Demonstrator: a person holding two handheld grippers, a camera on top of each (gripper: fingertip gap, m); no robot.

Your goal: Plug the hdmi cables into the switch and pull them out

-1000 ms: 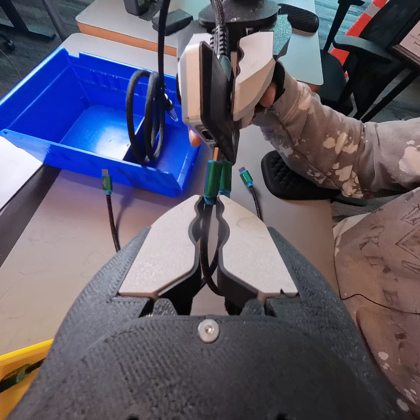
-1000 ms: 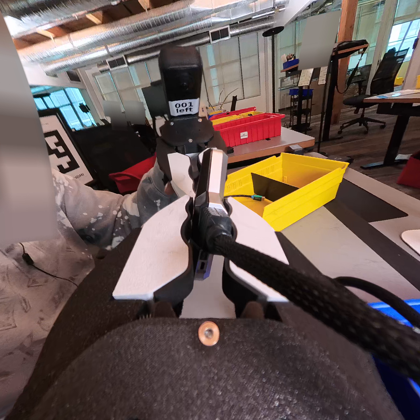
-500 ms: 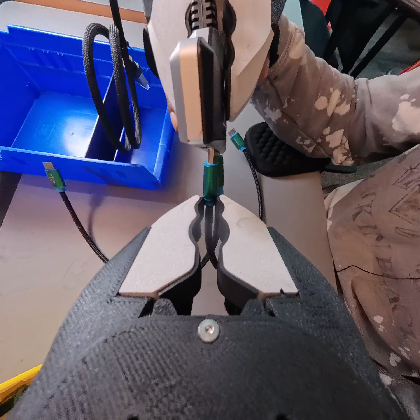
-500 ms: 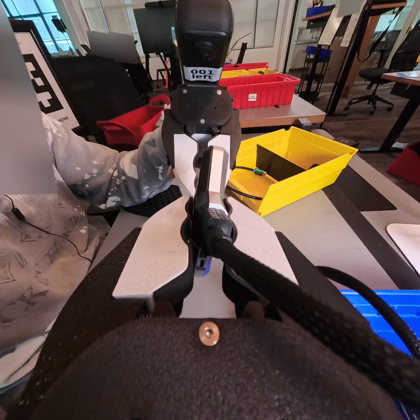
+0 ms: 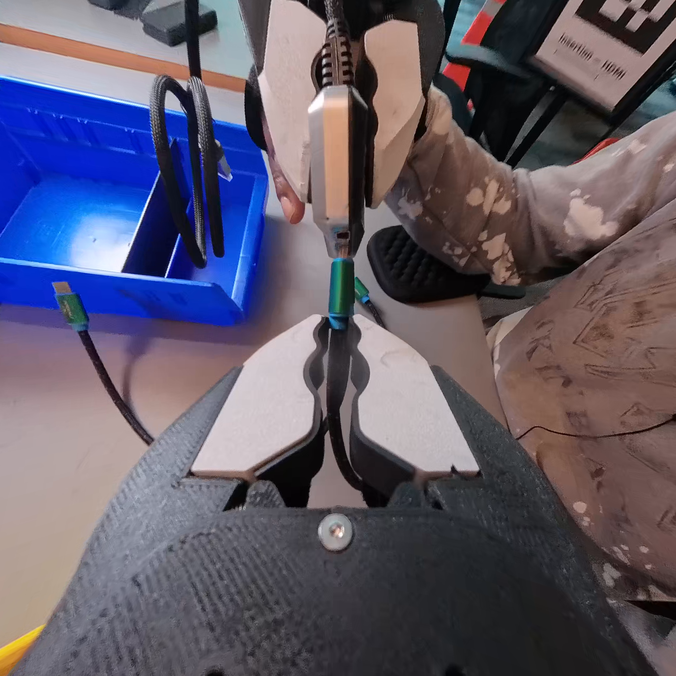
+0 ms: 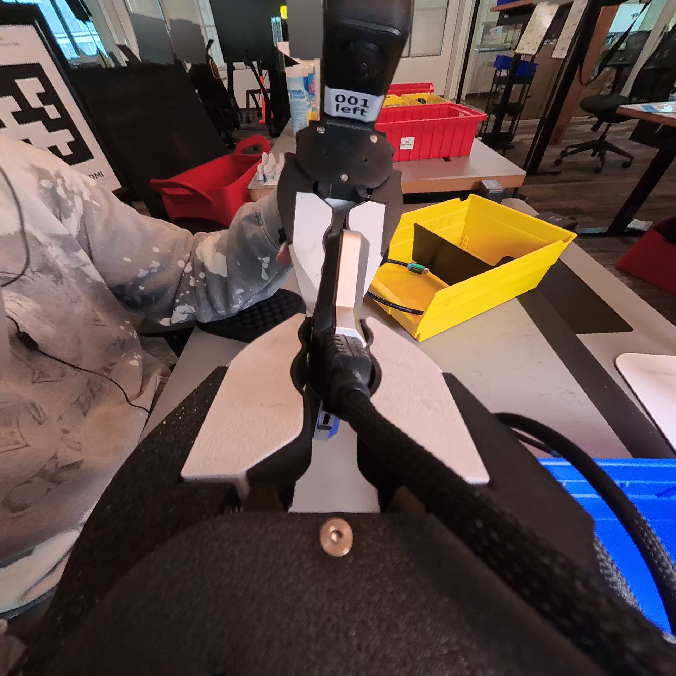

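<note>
**Colleague:** What did the scene hold at that moment?

**Me:** The grey table [image 5: 73, 420] carried the blue bin [image 5: 91, 219] on one side and the yellow bin [image 6: 475, 270] on the other. Above it my right gripper [image 6: 336, 329] was clenched on the switch [image 5: 334, 153], a thin silver slab held edge-on with a thick braided cable [image 6: 420, 457] trailing from its rear.

**Colleague:** How did you judge it would handle?

**Me:** Light and rigid, but that heavy cable would tug on it, so gripping it across the flat faces looked right.

**Colleague:** And the plug?

**Me:** My left gripper [image 5: 338, 322] was clamped on the thin cable just behind the green plug [image 5: 340, 289], whose metal tip sat at the switch's lower port. I couldn't tell whether it was seated. The shell looked stiff and slick, the cord limp; I'd hold closer to the shell.
</note>
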